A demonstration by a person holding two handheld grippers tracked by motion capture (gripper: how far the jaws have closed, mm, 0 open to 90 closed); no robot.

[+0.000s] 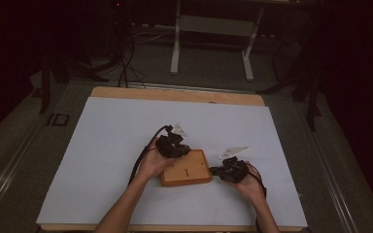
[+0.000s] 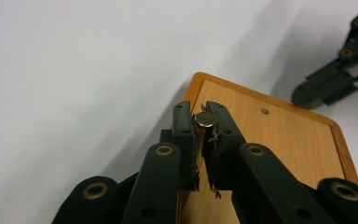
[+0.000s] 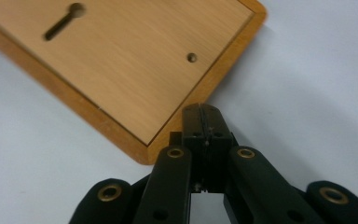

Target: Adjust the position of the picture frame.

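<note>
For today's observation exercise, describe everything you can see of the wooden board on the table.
The wooden board is a flat, light-brown rectangle with rounded corners and a darker orange raised rim around a paler inset panel. The panel has a keyhole-shaped slot and a small round hole. It lies flat on the white table. The left gripper hovers over one end, shut on a small metal disc. The right gripper, shut, sits at the rim by a corner; whether it touches is unclear.

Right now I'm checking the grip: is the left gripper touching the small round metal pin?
Touching. The left gripper view shows the left gripper with its black fingers pressed against both sides of the small round metal pin, above the wooden board.
</note>
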